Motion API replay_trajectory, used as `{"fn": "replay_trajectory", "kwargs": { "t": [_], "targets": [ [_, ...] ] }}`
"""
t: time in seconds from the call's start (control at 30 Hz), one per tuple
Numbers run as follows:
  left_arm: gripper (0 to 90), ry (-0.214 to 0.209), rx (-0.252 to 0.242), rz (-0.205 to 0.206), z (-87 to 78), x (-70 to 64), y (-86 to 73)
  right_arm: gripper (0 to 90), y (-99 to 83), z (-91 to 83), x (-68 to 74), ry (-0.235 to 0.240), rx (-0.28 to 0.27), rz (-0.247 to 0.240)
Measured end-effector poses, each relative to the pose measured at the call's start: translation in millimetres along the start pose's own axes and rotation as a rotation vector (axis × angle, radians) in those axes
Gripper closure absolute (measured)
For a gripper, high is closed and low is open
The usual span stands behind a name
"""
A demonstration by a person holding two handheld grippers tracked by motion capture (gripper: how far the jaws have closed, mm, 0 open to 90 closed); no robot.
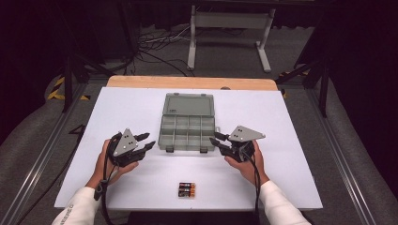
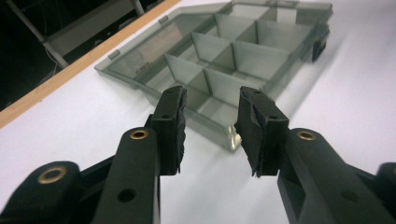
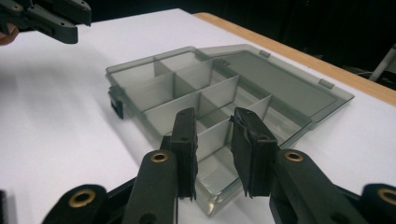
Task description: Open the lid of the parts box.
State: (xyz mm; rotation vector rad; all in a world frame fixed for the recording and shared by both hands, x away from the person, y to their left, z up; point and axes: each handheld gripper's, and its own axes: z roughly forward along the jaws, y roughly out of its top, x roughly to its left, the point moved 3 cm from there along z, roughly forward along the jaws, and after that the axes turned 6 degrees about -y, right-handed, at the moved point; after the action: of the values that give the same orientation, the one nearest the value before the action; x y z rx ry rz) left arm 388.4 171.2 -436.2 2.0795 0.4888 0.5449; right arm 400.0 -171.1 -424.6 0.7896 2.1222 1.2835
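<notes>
A grey see-through compartment box (image 1: 161, 136) lies open in the middle of the white table, its lid (image 1: 189, 104) folded flat behind it, and its compartments look empty. My left gripper (image 1: 147, 141) rests just off the box's front left corner, open and holding nothing. My right gripper (image 1: 216, 139) sits at the front right corner, also open and empty. In the left gripper view the left gripper (image 2: 210, 126) frames the corner of the box (image 2: 261, 60). In the right gripper view the right gripper (image 3: 212, 144) frames the near compartments of the box (image 3: 159, 91).
Several black and orange batteries (image 1: 186, 189) lie side by side near the table's front edge, between my forearms. A wooden strip (image 1: 192, 83) runs along the far edge. The left gripper (image 3: 51, 18) appears at the top left of the right gripper view.
</notes>
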Motion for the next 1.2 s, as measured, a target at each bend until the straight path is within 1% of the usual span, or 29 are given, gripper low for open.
{"fn": "replay_trajectory", "kwargs": {
  "t": [0.03, 0.1, 0.2, 0.27, 0.37, 0.43, 0.47, 0.5, 0.53, 0.57, 0.63, 0.67, 0.7, 0.77, 0.87, 0.93, 0.97, 1.03, 1.07, 1.1, 1.13, 1.17, 1.2],
  "targets": [
    [60.6, 0.0, -0.004, -0.008, -2.1, -0.9, -2.3, 70.2, -0.9, -0.4, 2.1, 0.0, 0.005, -0.011],
    [57.9, -0.001, -0.003, -0.012, -6.3, -3.7, -8.4, 69.3, -2.4, -1.0, 5.8, 0.013, 0.007, -0.011],
    [52.6, -0.018, 0.005, 0.0, -9.5, -8.1, -15.0, 68.3, -4.4, -2.2, 11.0, 0.033, 0.015, -0.015],
    [50.3, -0.02, 0.004, 0.002, -11.5, -10.8, -18.7, 68.0, -5.6, -3.1, 14.5, 0.043, 0.022, -0.016],
    [43.1, -0.045, -0.002, -0.002, -13.9, -16.0, -23.2, 67.8, -7.2, -4.3, 23.0, 0.07, 0.027, -0.036],
    [39.6, -0.049, -0.002, 0.002, -14.4, -17.8, -24.6, 67.8, -7.9, -4.7, 28.5, 0.09, 0.032, -0.048],
    [38.1, -0.059, 0.002, 0.009, -15.9, -21.3, -27.3, 67.6, -8.1, -4.9, 32.0, 0.1, 0.034, -0.053],
    [36.2, -0.05, 0.002, 0.011, -16.9, -22.8, -28.1, 67.3, -8.6, -5.0, 34.5, 0.112, 0.035, -0.051],
    [33.2, -0.053, 0.002, 0.009, -17.4, -23.5, -28.5, 66.9, -9.4, -5.0, 37.0, 0.123, 0.038, -0.054],
    [32.2, -0.061, -0.005, -0.003, -18.2, -24.4, -28.9, 66.5, -10.1, -5.0, 38.8, 0.132, 0.041, -0.054],
    [27.6, -0.065, -0.009, -0.005, -18.0, -24.5, -29.1, 65.5, -12.9, -4.6, 44.0, 0.157, 0.052, -0.058],
    [27.6, -0.069, -0.01, -0.012, -17.3, -25.7, -29.6, 65.5, -12.9, -4.6, 44.0, 0.157, 0.052, -0.058],
    [24.7, -0.078, -0.016, -0.023, -16.6, -27.3, -30.5, 64.8, -13.9, -3.9, 46.1, 0.164, 0.058, -0.058],
    [20.5, -0.082, -0.017, -0.023, -17.3, -28.7, -32.4, 61.7, -15.7, -2.7, 50.8, 0.177, 0.07, -0.061],
    [15.8, -0.076, -0.028, -0.045, -21.5, -30.4, -35.7, 56.7, -16.8, -2.8, 57.0, 0.2, 0.078, -0.054],
    [13.9, -0.082, -0.031, -0.058, -24.9, -32.5, -39.5, 52.6, -17.8, -3.1, 60.5, 0.215, 0.086, -0.054],
    [11.4, -0.094, -0.031, -0.06, -26.2, -33.4, -41.3, 50.0, -18.5, -3.1, 63.0, 0.225, 0.094, -0.061],
    [9.0, -0.096, -0.032, -0.065, -28.9, -35.4, -44.7, 44.1, -19.7, -2.7, 67.5, 0.24, 0.109, -0.07],
    [7.0, -0.096, -0.032, -0.065, -28.9, -35.4, -44.7, 44.1, -19.7, -2.7, 67.5, 0.24, 0.109, -0.07],
    [6.3, -0.102, -0.033, -0.07, -30.2, -36.6, -46.3, 38.5, -20.2, -1.3, 71.7, 0.261, 0.132, -0.083],
    [6.3, -0.102, -0.03, -0.067, -31.1, -37.3, -47.1, 38.5, -20.2, -1.3, 71.7, 0.261, 0.132, -0.083],
    [5.5, -0.1, -0.025, -0.059, -32.3, -38.9, -48.4, 34.8, -19.7, 0.5, 75.1, 0.269, 0.145, -0.098],
    [5.5, -0.1, -0.022, -0.058, -33.3, -40.4, -49.6, 34.8, -19.7, 0.5, 75.1, 0.269, 0.145, -0.098]
  ]
}}
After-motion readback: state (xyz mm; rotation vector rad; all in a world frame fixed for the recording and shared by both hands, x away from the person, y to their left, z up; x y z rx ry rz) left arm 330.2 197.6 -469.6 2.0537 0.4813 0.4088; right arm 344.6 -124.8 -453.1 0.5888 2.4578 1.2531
